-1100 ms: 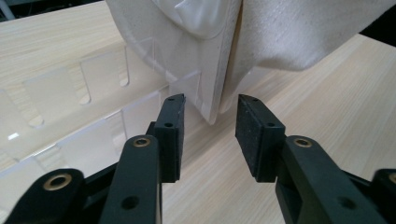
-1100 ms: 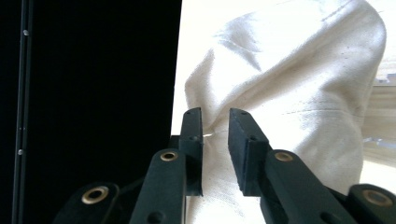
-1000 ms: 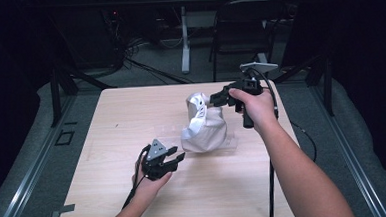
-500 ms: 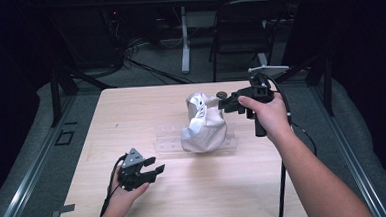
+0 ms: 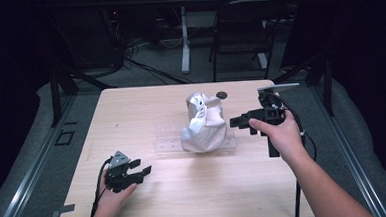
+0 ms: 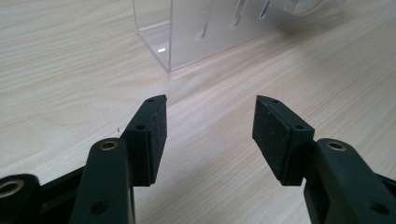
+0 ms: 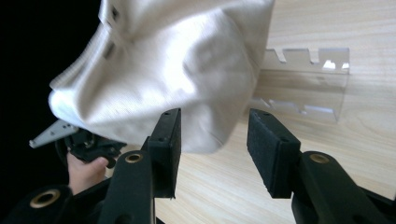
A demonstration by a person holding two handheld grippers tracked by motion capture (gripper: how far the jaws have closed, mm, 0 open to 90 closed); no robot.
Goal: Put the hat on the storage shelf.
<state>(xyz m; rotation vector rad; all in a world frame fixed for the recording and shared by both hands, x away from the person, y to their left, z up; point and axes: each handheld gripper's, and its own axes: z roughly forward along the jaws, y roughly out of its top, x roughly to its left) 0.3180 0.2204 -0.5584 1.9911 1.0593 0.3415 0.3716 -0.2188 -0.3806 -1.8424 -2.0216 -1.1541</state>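
Claws have both backed off the white cloth (image 5: 203, 123) draped on its clear rack (image 5: 167, 139): left claw (image 5: 143, 171) and right claw (image 5: 236, 122) gape empty, suggesting the placing is finished.

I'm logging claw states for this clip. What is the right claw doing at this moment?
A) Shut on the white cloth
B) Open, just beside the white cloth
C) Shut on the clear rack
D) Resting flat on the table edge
B: in the right gripper view the right claw has its jaws spread with an empty gap, the white cloth just ahead.
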